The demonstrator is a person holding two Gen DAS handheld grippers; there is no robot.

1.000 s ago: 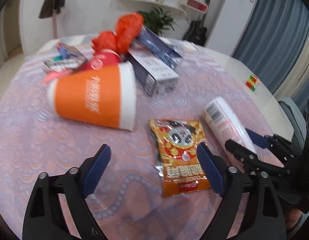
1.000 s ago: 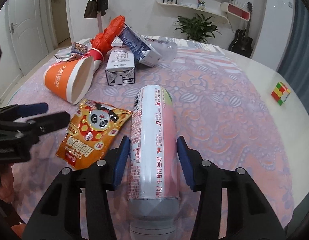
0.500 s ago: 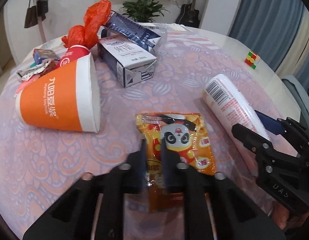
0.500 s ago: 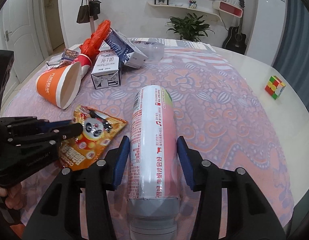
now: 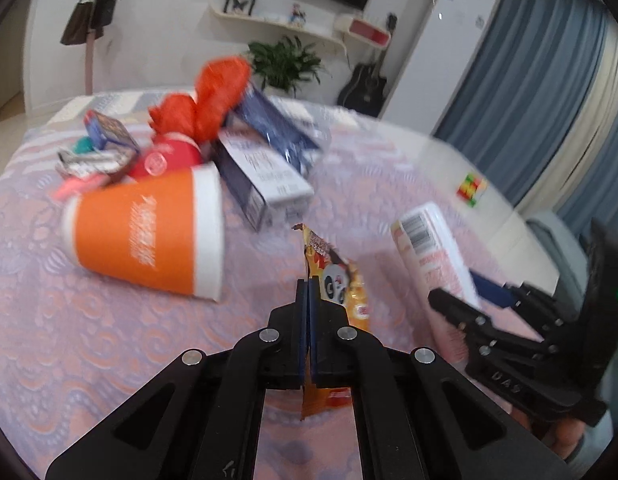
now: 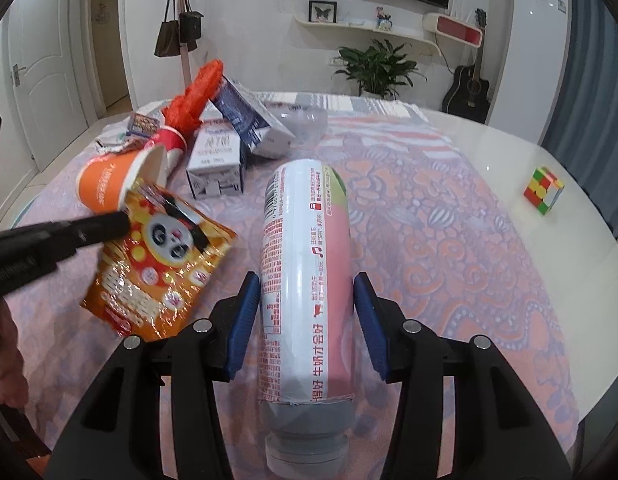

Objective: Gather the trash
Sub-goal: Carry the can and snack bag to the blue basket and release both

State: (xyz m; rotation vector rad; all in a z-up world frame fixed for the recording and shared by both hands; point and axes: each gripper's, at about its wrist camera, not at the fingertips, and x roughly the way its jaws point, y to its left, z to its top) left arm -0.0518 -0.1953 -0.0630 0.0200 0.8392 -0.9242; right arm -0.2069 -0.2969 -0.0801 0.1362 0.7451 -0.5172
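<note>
Mid-pickup: left claw (image 5: pixel 308 300) pinching snack packet (image 6: pixel 161 256), lifted clear of the worktop (image 6: pixel 449 240). Right claw (image 6: pixel 303 320) clamped round bottle (image 6: pixel 305 264). Next: carrying both off to a bin, none in view.

walls white | curtain (image 6: pixel 589 64) blue | door (image 6: pixel 41 92) white | guitar (image 6: pixel 467 90) leaning

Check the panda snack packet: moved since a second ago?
Yes. The snack packet, flat on the tablecloth before, now hangs lifted in the left gripper, tilted up toward the orange cup.
</note>
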